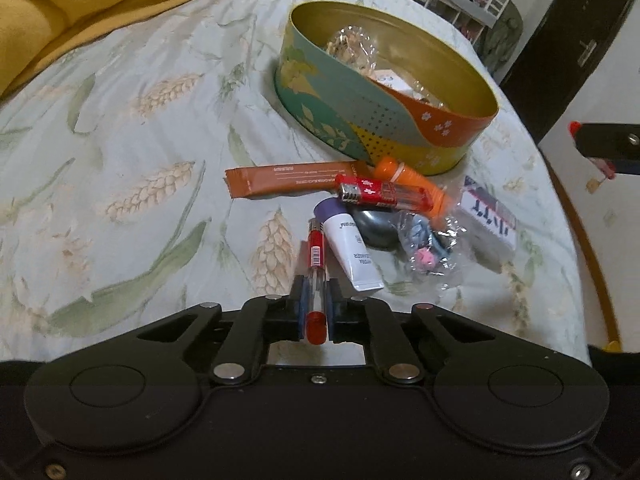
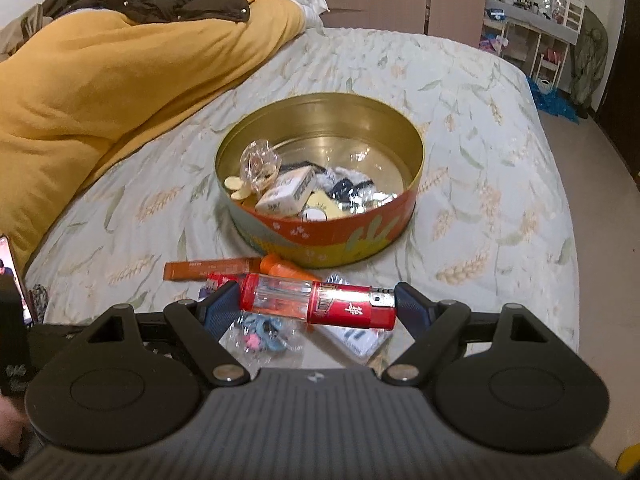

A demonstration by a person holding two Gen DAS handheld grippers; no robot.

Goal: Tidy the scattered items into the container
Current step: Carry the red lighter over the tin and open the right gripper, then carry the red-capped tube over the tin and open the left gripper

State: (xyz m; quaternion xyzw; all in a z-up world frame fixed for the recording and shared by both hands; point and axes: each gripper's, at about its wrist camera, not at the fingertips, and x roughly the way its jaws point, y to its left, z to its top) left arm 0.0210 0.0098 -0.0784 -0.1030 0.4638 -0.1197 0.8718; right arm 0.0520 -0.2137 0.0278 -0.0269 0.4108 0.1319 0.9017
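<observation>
1. Left wrist view: left gripper (image 1: 316, 300) pinches a slim lighter (image 1: 315, 276) sideways, tin (image 1: 400, 136) ahead.
2. Right gripper (image 2: 316, 308) clamps a fat lighter (image 2: 320, 304) end to end, likely bound for the tin too.
3. Remaining clutter sits near the tin.

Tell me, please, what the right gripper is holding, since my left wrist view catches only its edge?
Observer: The right gripper is closed on a red lighter, pinched end to end.
Operator: Thank you. Is there room left in the tin?
Observer: Yes. The far half of the tin shows bare floor, and everything inside is bunched at the near side.
Operator: What lies in the middle of that bunch?
Observer: A small white box, lying tilted.
</observation>
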